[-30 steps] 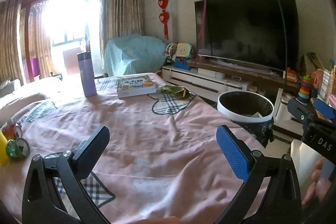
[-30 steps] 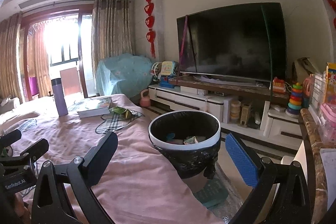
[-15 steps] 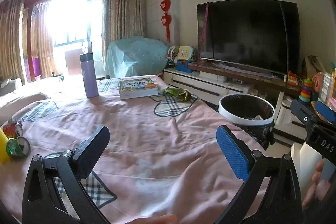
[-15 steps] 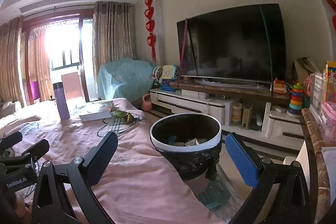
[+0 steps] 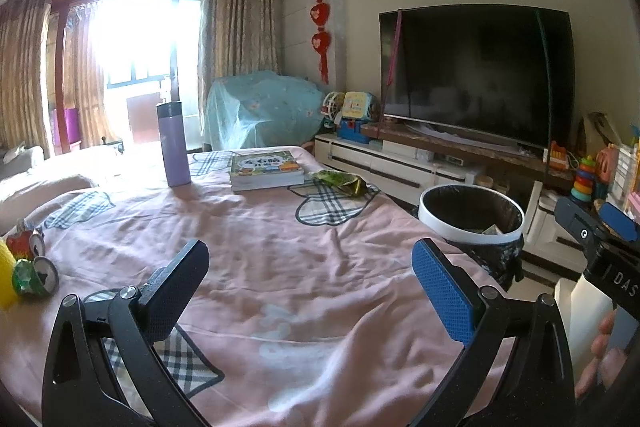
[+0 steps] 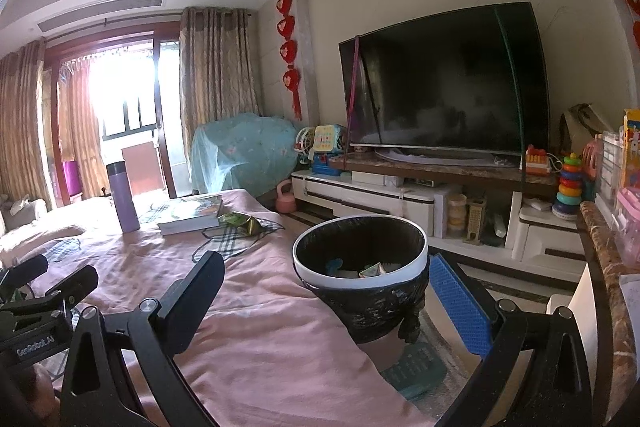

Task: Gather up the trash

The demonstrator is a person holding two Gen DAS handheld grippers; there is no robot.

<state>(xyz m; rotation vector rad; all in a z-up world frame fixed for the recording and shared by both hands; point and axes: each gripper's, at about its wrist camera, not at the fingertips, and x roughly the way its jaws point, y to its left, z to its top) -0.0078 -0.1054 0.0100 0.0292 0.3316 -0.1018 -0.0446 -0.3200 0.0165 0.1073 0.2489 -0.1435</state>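
A green crumpled snack wrapper lies on the pink tablecloth beside a book, far ahead of my left gripper, which is open and empty over the cloth. Crushed cans lie at the table's left edge. The white-rimmed trash bin with a black liner stands off the table's right side. In the right wrist view my right gripper is open and empty, just in front of the bin, which holds some trash. The wrapper lies far left.
A purple bottle and a stack of books stand at the table's far end. A TV on a low cabinet lines the right wall, with toys and a stone counter edge at far right.
Both grippers have drawn back and tilted slightly upward. The bin and wrapper look a little farther away. Both stay open and empty.
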